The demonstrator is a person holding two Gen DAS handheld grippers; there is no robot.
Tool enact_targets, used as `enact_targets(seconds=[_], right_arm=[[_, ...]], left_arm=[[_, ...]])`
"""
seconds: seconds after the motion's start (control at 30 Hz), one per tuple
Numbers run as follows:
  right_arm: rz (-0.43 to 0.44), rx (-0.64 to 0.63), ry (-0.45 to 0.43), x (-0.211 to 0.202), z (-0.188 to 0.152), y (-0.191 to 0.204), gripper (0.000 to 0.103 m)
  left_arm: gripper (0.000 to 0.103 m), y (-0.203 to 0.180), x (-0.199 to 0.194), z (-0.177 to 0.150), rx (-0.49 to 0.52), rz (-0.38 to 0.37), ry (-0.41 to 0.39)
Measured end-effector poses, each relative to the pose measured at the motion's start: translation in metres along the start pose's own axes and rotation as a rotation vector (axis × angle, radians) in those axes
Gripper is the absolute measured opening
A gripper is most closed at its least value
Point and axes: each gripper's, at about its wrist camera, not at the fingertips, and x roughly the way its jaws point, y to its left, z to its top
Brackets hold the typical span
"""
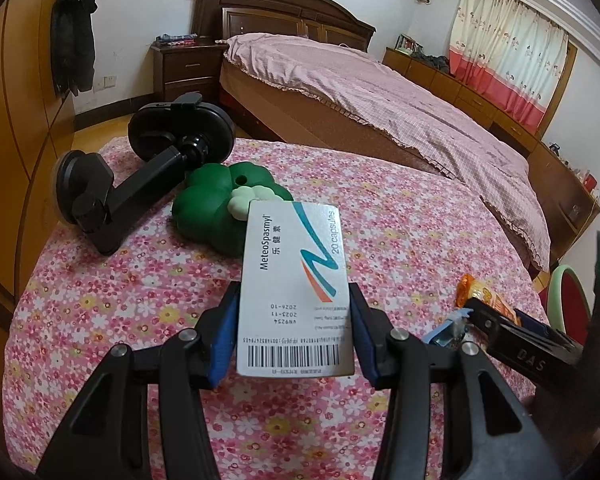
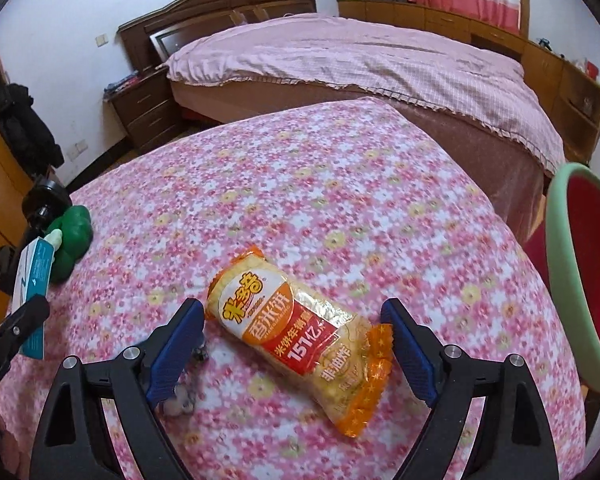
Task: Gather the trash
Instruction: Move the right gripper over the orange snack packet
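A white MeteoSpasmyl capsule box (image 1: 292, 256) stands upright between blue pads, with my left gripper (image 1: 294, 300) shut on its sides above the flowered tablecloth (image 1: 100, 300). In the right wrist view the box (image 2: 32, 276) shows at the far left. An orange rice-cracker packet (image 2: 296, 332) lies flat on the cloth. My right gripper (image 2: 292, 308) hangs over it, open wide, one finger on each side and neither pad touching it. A small crumpled blue-white wrapper (image 2: 180, 400) lies under its left finger; the wrapper (image 1: 452, 324) also shows in the left wrist view.
A green clover-shaped toy (image 1: 212, 208) and a black suction phone mount (image 1: 140, 176) lie at the table's far left. A red chair with a green rim (image 2: 580, 272) stands at the table's right edge. A bed (image 1: 380, 92) lies beyond.
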Motion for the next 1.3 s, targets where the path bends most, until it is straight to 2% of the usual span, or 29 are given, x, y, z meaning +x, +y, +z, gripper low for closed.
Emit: enact_targets(seconds=[0.1, 0.3, 0.33, 0.4, 0.43, 0.57, 0.8, 0.87, 0.97, 1.03, 1.13, 1.3], right_arm=[[0.008, -0.02, 0.02, 0.006, 0.003, 0.002, 0.09], [0.005, -0.04, 0.007, 0.009, 0.005, -0.002, 0.088], [-0.007, -0.041, 0.002, 0.008, 0.004, -0.002, 0.085], [-0.033, -0.039, -0.003, 0.005, 0.002, -0.005, 0.07], [-0.035, -0.036, -0.005, 0.004, 0.002, -0.007, 0.066], [0.001, 0.018, 0.004, -0.004, 0.001, -0.027, 0.039], [0.081, 0.105, 0.007, -0.021, -0.006, -0.049, 0.042], [0.074, 0.122, -0.004, -0.027, -0.01, -0.052, 0.049], [0.073, 0.131, 0.002, -0.034, -0.016, -0.057, 0.052], [0.07, 0.137, 0.014, -0.038, -0.022, -0.058, 0.061], [0.075, 0.124, 0.026, -0.042, -0.033, -0.056, 0.062], [0.034, 0.072, 0.004, -0.048, -0.049, -0.048, 0.062]], left_arm=[[0.051, 0.0, 0.0, 0.0, 0.0, -0.002, -0.003], [0.051, -0.001, 0.0, -0.001, 0.007, -0.006, -0.003], [0.051, -0.002, 0.0, -0.001, 0.009, -0.007, -0.004], [0.051, -0.003, -0.001, -0.001, 0.013, -0.009, -0.007], [0.051, -0.004, -0.002, -0.001, 0.015, -0.011, -0.007], [0.051, -0.009, -0.003, -0.003, 0.03, -0.017, -0.012], [0.051, -0.015, -0.006, -0.003, 0.048, -0.025, -0.021], [0.051, -0.016, -0.007, -0.004, 0.05, -0.029, -0.021], [0.051, -0.017, -0.007, -0.004, 0.052, -0.031, -0.022], [0.051, -0.017, -0.007, -0.005, 0.053, -0.033, -0.022], [0.051, -0.017, -0.008, -0.005, 0.055, -0.036, -0.021], [0.051, -0.02, -0.008, -0.006, 0.067, -0.04, -0.021]])
